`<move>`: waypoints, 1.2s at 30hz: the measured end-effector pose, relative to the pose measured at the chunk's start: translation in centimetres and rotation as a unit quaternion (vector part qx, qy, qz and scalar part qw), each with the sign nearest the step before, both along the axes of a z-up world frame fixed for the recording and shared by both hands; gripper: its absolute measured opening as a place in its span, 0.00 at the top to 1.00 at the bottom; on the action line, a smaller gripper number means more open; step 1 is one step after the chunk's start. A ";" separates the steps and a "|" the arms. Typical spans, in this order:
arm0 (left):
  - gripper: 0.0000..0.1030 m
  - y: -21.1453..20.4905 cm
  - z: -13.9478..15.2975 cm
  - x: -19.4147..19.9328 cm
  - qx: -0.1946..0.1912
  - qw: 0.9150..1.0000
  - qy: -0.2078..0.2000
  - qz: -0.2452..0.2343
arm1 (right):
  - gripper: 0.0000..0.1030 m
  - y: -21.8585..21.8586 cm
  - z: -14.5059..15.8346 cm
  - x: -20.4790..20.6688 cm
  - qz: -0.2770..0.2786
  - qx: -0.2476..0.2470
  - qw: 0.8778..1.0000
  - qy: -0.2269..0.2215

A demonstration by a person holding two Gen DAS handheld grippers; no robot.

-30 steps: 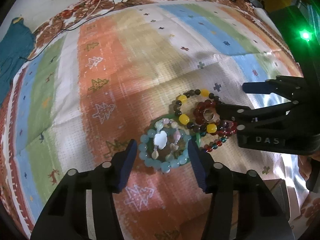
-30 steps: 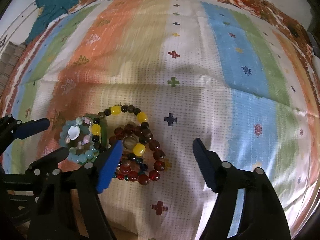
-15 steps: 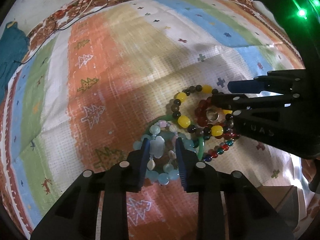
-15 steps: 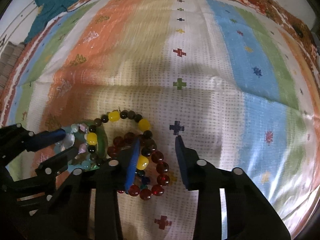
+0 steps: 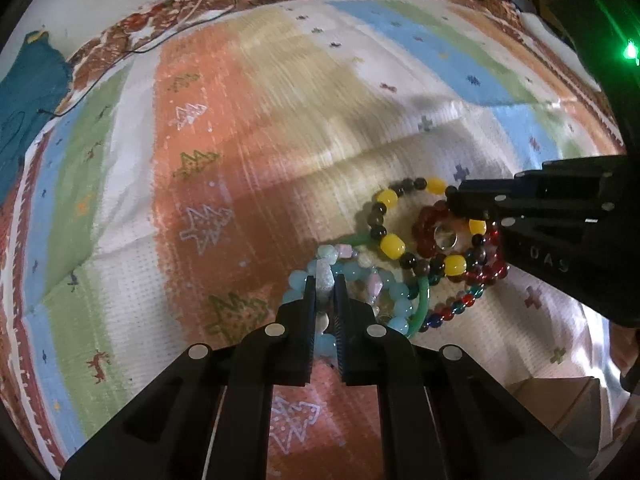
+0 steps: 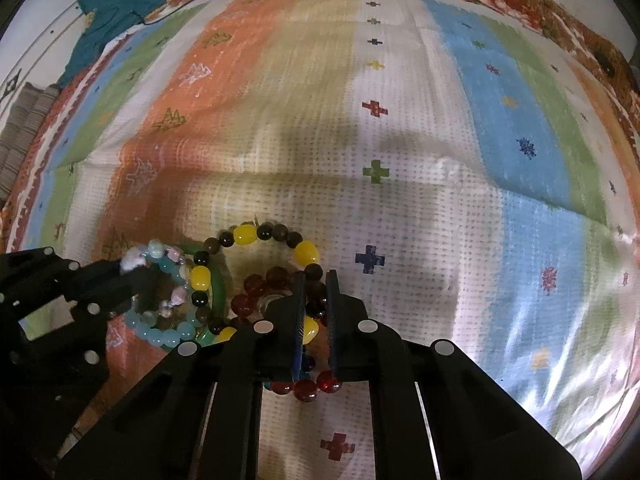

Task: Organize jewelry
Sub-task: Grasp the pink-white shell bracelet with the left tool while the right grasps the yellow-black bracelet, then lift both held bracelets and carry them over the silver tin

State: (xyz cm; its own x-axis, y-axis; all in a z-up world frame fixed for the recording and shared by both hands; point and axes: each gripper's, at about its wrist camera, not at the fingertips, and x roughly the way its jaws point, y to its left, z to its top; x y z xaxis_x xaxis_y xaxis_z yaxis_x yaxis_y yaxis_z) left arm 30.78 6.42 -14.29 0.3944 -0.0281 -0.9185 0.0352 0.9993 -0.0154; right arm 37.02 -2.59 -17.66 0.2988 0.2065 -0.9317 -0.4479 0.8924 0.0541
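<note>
Striped blanket (image 5: 248, 128), tangled bracelets (image 5: 404, 256) — hand-held grippers clamped

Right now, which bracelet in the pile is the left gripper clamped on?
The pale blue bracelet with the white shell charm: the left gripper pinches that charm. The yellow-and-dark bracelet and the red ones lie further right.

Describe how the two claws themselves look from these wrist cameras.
Both are black plastic with angular, open-framed linkage arms and round silver rivets. The left claw and the right claw each have ribbed blue pads on their fingers. Pale letters mark the right claw's side, and a green light glows above it.
</note>
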 end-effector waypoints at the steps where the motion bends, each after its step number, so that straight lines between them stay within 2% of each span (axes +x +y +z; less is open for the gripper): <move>1: 0.92 0.0 0.2 -0.1 -0.001 1.000 -0.002 0.000 | 0.90 -0.1 0.2 -0.1 0.000 0.000 1.000 -0.002; 10: 0.92 -1.1 4.1 -1.3 -0.018 0.999 -0.047 0.002 | 0.90 -0.2 4.0 -2.2 0.021 0.011 0.999 -0.049; 19: 0.92 -2.9 8.0 -3.3 -0.012 0.996 -0.088 0.004 | 0.90 -1.0 6.4 -4.8 0.026 0.018 0.995 -0.090; 25: 0.92 -2.3 9.5 -5.0 -0.016 0.994 -0.104 0.026 | 0.90 -2.2 8.2 -6.1 0.009 0.031 0.992 -0.122; 36: 0.92 -2.2 11.3 -7.7 -0.024 0.991 -0.122 0.041 | 0.90 -2.8 10.3 -9.4 0.017 0.035 0.985 -0.169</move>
State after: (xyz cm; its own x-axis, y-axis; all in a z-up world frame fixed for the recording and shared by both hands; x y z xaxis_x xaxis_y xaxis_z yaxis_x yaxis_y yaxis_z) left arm 23.07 4.20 -2.95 0.6076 -0.0274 -0.7938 -0.0386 0.9972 -0.0640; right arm 27.62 -5.41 -7.35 0.5816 0.2813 -0.7633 -0.4806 0.8758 -0.0435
